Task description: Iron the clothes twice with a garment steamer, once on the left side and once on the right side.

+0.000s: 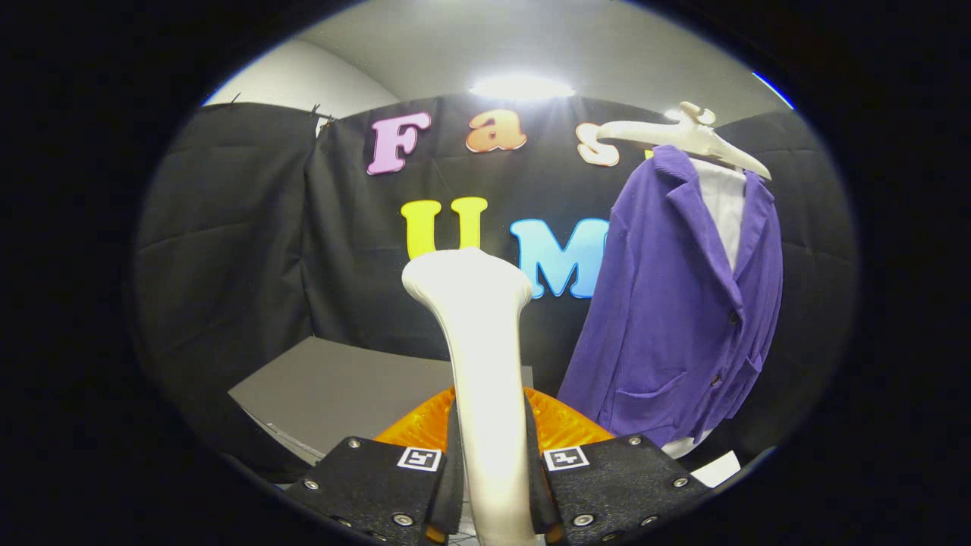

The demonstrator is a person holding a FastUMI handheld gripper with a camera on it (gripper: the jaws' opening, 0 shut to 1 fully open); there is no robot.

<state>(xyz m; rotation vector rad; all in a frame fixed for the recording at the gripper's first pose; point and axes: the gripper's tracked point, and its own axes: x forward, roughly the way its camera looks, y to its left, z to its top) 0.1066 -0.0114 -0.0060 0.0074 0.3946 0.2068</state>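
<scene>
Clamping steamer [485, 356], hand-held gripper [491, 485]; purple jacket [683, 303] ahead-right, apart.

My gripper's [491, 485] fingers hide the steamer's [485, 364] lower handle; beyond them to the right, the purple jacket [675, 303] covers most of the white shirt [724, 208].

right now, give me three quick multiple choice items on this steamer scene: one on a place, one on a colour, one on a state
1. Where does the jacket hang, relative to the steamer?
A. beyond it, to the right
B. between the fingers
C. flat on the grey board

2. What colour is the jacket?
A. orange
B. purple
C. green

3. What is the gripper doing?
A. open, holding nothing
B. shut on the hanger
C. shut on the steamer

Answers: 1 A, it hangs from the white hanger off to the right; 2 B, its fabric is purple; 3 C, both fingers press the white handle.
</scene>
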